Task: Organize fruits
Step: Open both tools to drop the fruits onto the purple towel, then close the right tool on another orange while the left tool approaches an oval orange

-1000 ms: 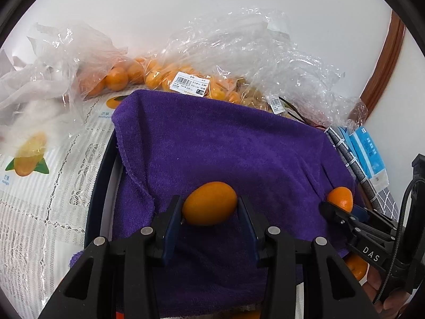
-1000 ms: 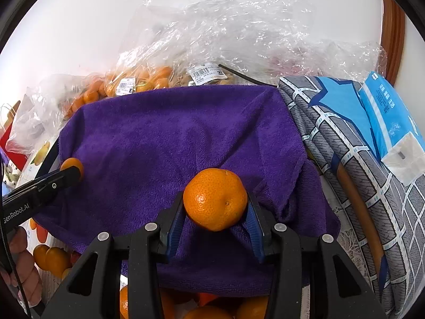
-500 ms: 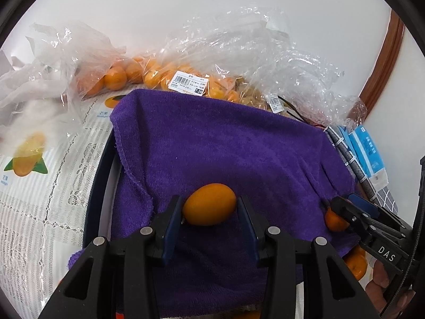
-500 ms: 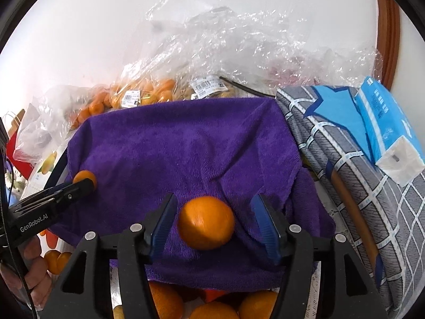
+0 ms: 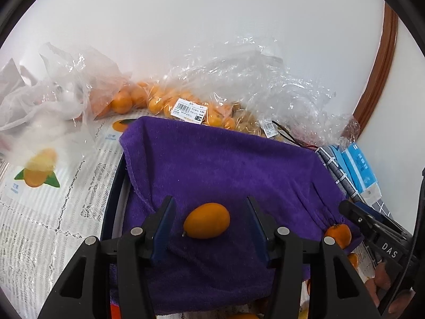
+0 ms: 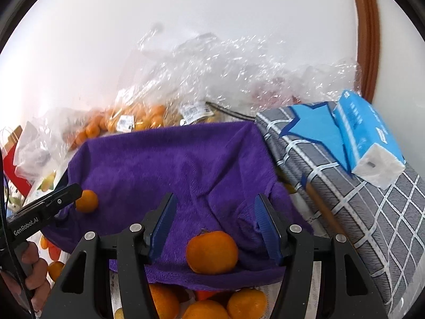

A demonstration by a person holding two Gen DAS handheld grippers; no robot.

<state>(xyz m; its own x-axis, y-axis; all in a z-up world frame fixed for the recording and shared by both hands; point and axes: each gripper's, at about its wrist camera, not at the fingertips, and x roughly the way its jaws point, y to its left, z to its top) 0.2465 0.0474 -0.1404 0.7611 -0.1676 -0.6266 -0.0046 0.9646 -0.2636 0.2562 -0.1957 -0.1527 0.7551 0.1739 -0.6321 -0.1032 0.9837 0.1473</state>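
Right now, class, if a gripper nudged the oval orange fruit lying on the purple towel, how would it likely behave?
The oval fruit would probably roll or wobble: it is rounded and lies loose between the opening jaws of the left gripper. The purple towel looks soft and rumpled, so it may slow the roll. Its skin looks smooth, so it could slip under a light pinch.

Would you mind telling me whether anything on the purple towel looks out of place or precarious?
The round mandarin sits at the very front edge of the purple towel, right above loose fruit below, so it might roll off. The oval kumquat lies further in and looks settled. Nothing looks spilled or damaged.
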